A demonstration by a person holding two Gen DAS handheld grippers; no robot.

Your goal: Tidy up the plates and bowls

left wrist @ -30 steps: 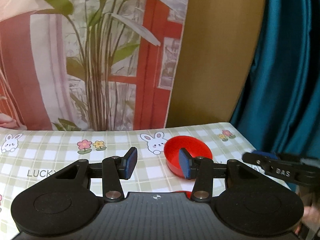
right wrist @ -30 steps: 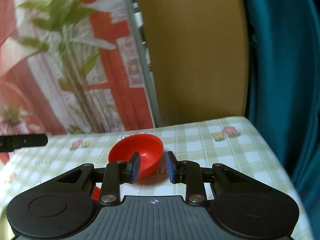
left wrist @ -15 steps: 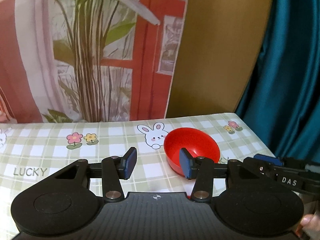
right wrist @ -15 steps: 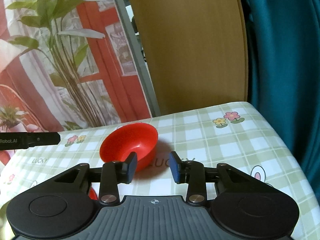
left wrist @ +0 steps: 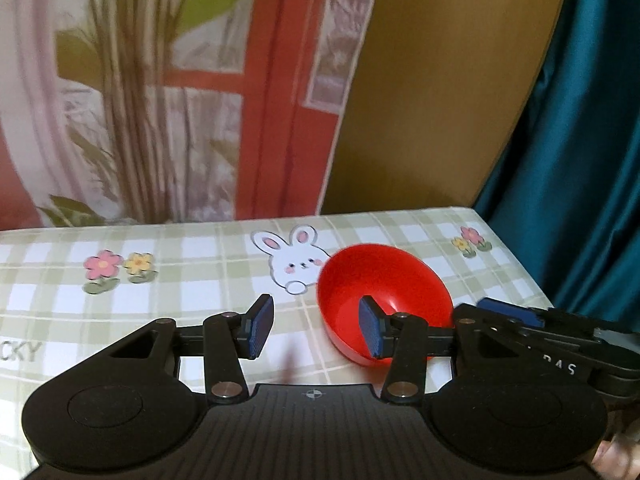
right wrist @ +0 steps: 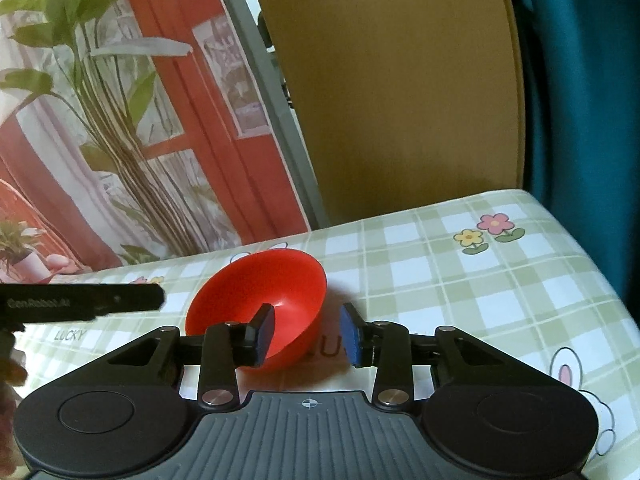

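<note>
Both our grippers, left [left wrist: 316, 330] and right [right wrist: 307, 334], stand part-open and empty, the right's jaws just narrowing; the red bowl [right wrist: 260, 296] sits at eleven o'clock from the nearer right.

Red bowl [right wrist: 260, 300] alone on tablecloth [right wrist: 460, 280]; surroundings clear.

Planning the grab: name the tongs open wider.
The left tongs; the right tongs have just been closing with the red bowl partly between them, leaving a narrower gap.
</note>
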